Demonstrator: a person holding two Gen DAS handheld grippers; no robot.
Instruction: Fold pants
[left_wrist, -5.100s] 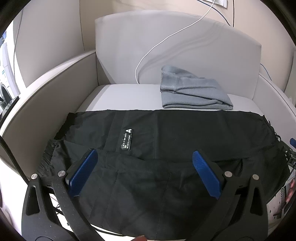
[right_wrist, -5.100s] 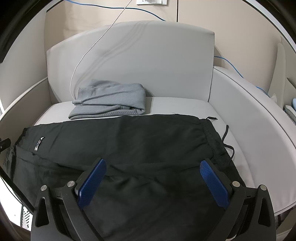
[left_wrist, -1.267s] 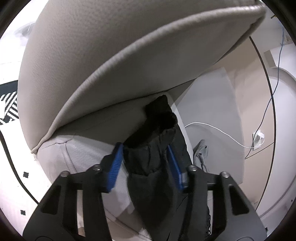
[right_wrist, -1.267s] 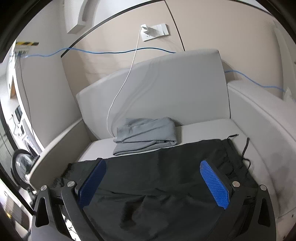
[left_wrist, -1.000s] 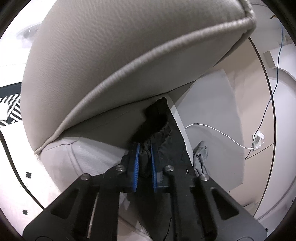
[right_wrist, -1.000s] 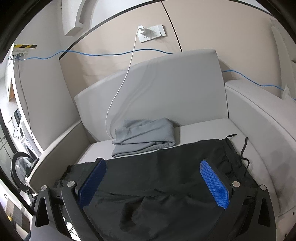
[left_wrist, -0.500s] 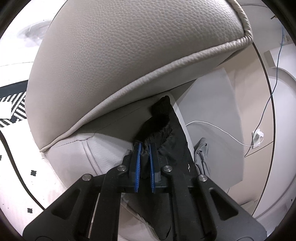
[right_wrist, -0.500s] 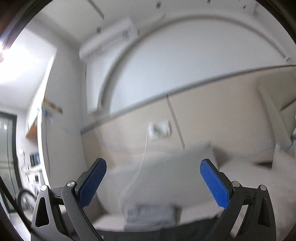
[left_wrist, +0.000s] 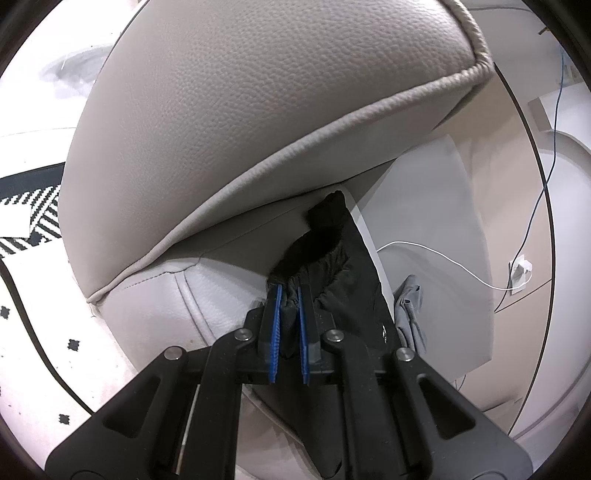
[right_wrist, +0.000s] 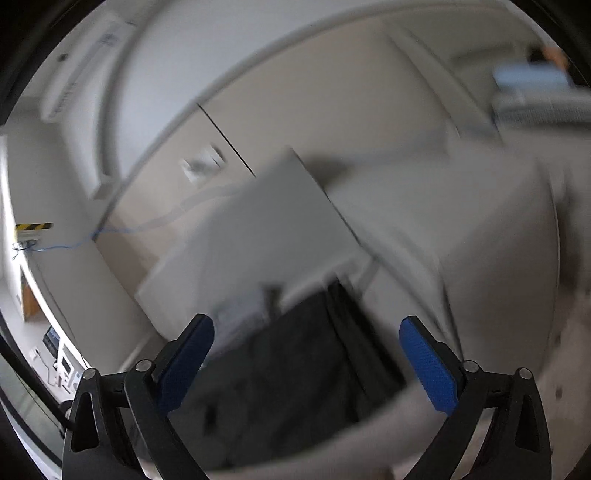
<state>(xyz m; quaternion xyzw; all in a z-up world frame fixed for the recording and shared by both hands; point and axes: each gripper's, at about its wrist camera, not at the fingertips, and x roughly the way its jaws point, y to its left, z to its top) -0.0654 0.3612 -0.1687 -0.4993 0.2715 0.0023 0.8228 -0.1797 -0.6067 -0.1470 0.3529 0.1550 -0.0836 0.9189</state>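
Left tool (left_wrist: 289, 295) clamped on gathered cuff end of black pants (left_wrist: 332, 266), at left end of sofa seat, under the padded armrest (left_wrist: 258, 110). Pants lie along the seat front edge; folded grey garment (left_wrist: 408, 314) behind them near the backrest. Right tool (right_wrist: 306, 354) apart, jaws just closing slightly, nothing between them; view blurred, pants (right_wrist: 295, 369) below it

Left wrist close by armrest (left_wrist: 258, 110), right wrist farther back, both facing pants (right_wrist: 295, 369)

Motion-blurred pants (right_wrist: 295, 369), sofa (right_wrist: 480, 258)
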